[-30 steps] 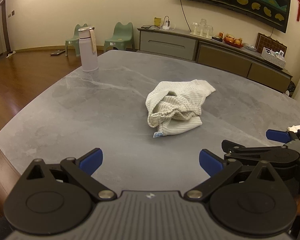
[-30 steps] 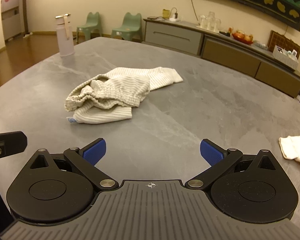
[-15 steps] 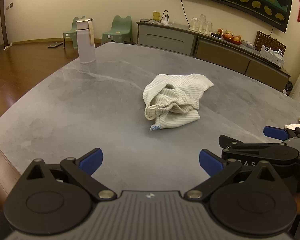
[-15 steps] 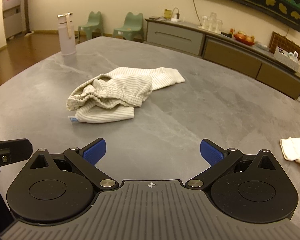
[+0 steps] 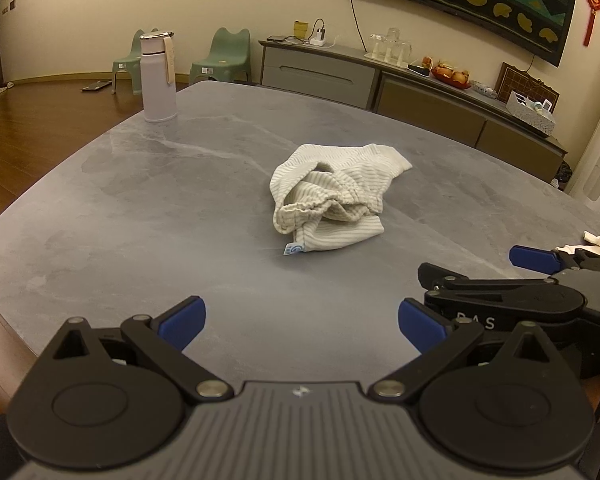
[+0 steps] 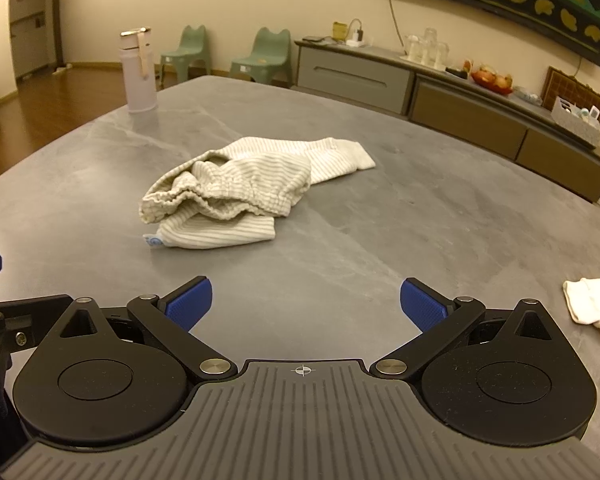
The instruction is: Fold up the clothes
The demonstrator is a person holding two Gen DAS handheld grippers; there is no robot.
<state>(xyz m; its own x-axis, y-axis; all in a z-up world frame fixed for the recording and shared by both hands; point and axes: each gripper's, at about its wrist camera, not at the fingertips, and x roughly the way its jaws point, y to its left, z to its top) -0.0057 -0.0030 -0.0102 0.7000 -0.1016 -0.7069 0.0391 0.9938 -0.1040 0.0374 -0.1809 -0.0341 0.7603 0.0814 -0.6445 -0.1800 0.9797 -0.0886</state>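
A crumpled striped garment [image 5: 332,196] [image 6: 236,196] lay mid-table [image 5: 140,208], well ahead of both your tools and touching neither. Your left tool [image 5: 302,318] hovered released, straight before it. Your right tool [image 6: 306,300] sat released too, with the garment ahead to its left.

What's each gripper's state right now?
Left gripper: open, holding nothing.
Right gripper: open, holding nothing.
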